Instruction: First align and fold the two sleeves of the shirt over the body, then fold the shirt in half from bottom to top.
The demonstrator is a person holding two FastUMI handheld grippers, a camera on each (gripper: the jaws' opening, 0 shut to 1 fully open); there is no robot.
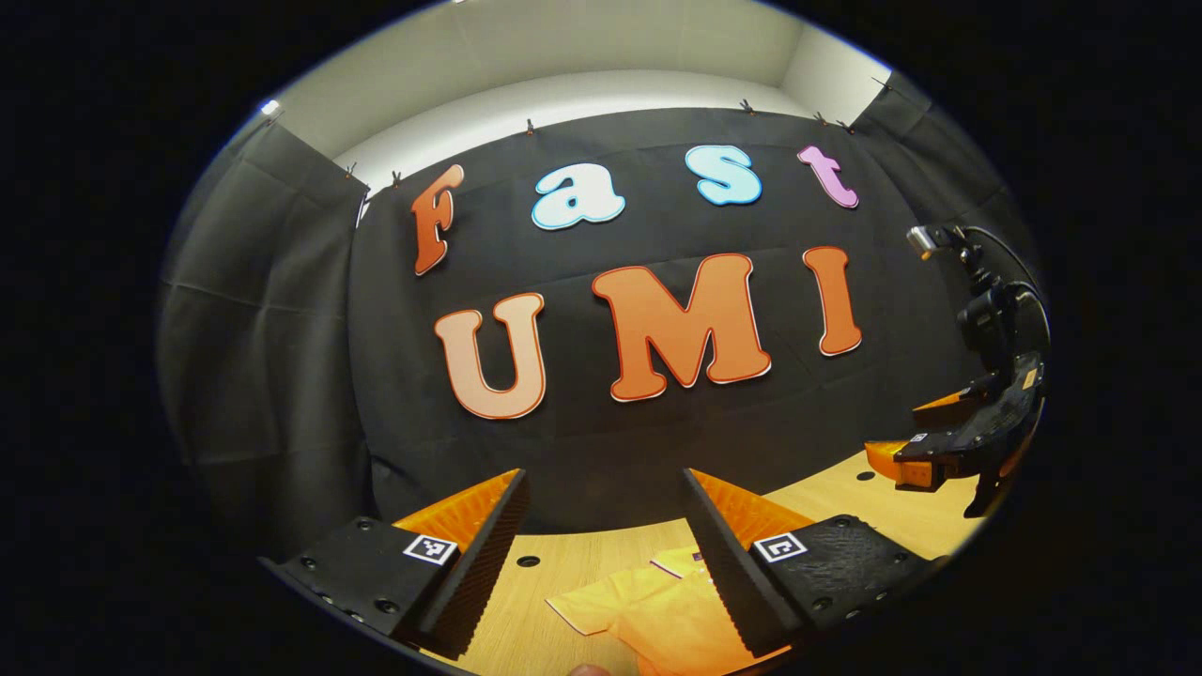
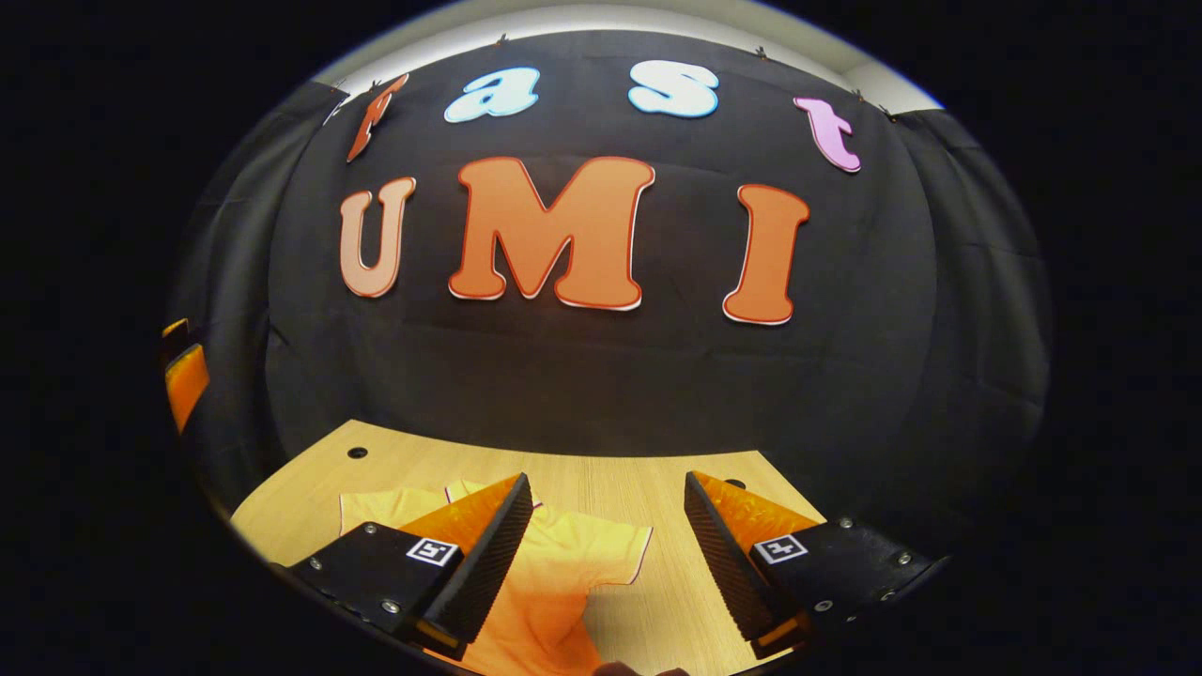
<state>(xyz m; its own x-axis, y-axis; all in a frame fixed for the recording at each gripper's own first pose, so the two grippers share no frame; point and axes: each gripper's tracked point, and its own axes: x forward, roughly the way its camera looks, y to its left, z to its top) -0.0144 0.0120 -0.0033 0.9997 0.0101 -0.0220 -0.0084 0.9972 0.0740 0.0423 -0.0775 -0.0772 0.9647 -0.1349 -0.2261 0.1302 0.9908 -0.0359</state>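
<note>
while the shirt (image 2: 554,573) lies flat, both grippers — left gripper (image 1: 606,554); right gripper (image 2: 606,554) — gape.

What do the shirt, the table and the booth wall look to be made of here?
The shirt looks like soft, matte woven or knit fabric: it lies limp with creases, its sleeve edged in a thin darker trim. The table appears to be pale wood or wood-look laminate, with fine straight grain and a smooth finish. The booth wall is matte black cloth, showing folds and clips along its top.
</note>
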